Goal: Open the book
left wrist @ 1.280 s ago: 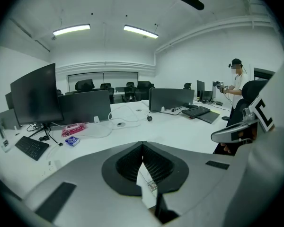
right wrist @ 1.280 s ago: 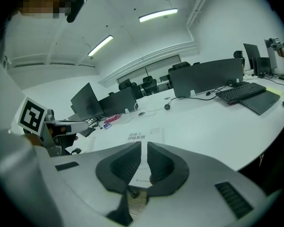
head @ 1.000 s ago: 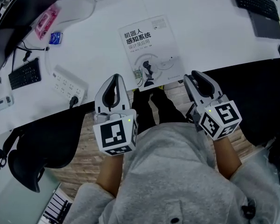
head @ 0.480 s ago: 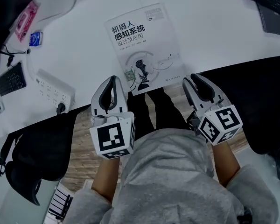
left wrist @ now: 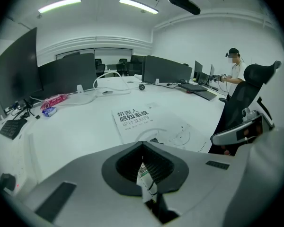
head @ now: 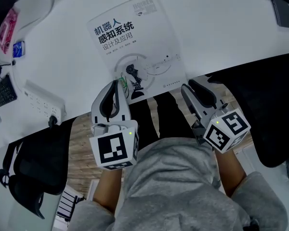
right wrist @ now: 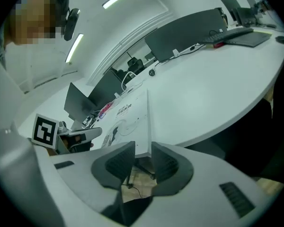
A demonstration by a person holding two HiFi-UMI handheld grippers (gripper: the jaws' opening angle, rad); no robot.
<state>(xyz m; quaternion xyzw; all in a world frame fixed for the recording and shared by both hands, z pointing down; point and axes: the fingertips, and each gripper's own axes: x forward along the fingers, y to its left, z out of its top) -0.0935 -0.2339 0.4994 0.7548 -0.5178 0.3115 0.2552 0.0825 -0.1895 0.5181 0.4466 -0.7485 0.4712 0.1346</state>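
A: One book (head: 130, 42), closed, lies flat on the white desk (head: 221, 28), its near corners at the front edge.
B: Right gripper (head: 188, 84) parted, right corner in its gap. Left gripper (head: 119, 82) clenched, empty, over left corner. I'd nip the cover only.

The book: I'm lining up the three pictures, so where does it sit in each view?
Head view: book at upper centre, on the white desk.
Left gripper view: centre, title readable.
Right gripper view: left of centre, strongly foreshortened.
Shared landmark: the pink packet, beyond the book.
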